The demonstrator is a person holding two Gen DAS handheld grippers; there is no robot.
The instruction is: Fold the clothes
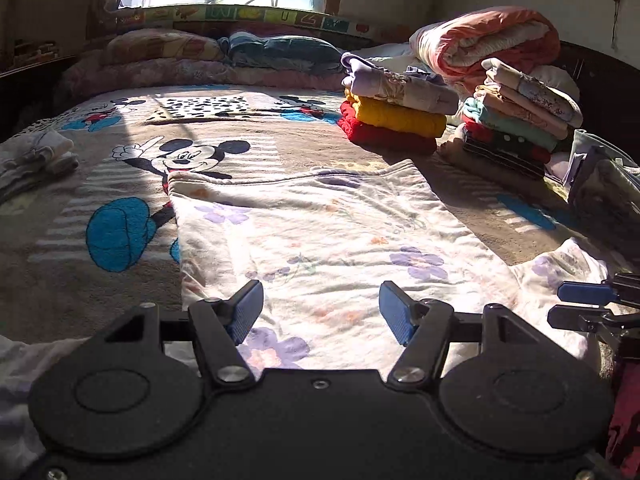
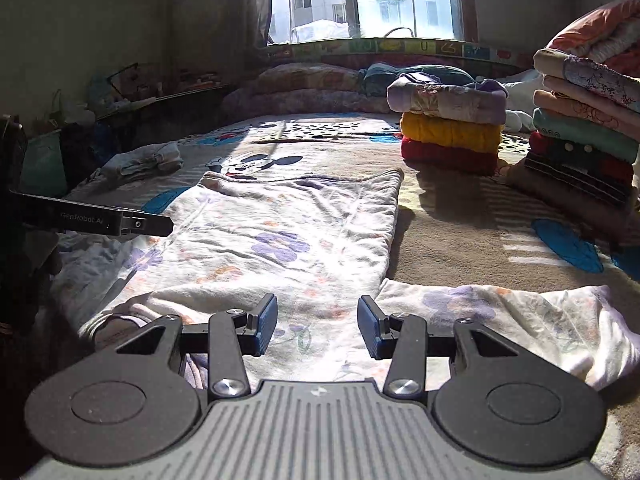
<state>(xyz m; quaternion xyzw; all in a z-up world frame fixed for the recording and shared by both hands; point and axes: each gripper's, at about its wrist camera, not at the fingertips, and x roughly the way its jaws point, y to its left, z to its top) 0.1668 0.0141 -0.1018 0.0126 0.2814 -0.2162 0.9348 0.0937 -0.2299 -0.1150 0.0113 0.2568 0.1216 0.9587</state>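
Observation:
A white garment with purple and orange flowers (image 1: pixel 320 236) (image 2: pixel 288 232) lies flat on the bed, its length running away from me. One sleeve (image 2: pixel 520 312) sticks out to the right at the near end. My left gripper (image 1: pixel 322 312) hovers open over the garment's near part, nothing between its blue pads. My right gripper (image 2: pixel 317 324) is open too, over the near end where the sleeve joins. In the left wrist view the right gripper's fingers (image 1: pixel 584 292) show at the right edge, above the sleeve (image 1: pixel 560 276).
Two stacks of folded clothes stand at the back right: red, yellow and lilac (image 1: pixel 394 114) (image 2: pixel 450 128), and a taller mixed one (image 1: pixel 520 128) (image 2: pixel 584 140). A rolled quilt (image 1: pixel 488 40) lies behind them. A crumpled light garment (image 1: pixel 36 156) (image 2: pixel 140 162) sits at the left. Pillows (image 1: pixel 160 46) line the window side.

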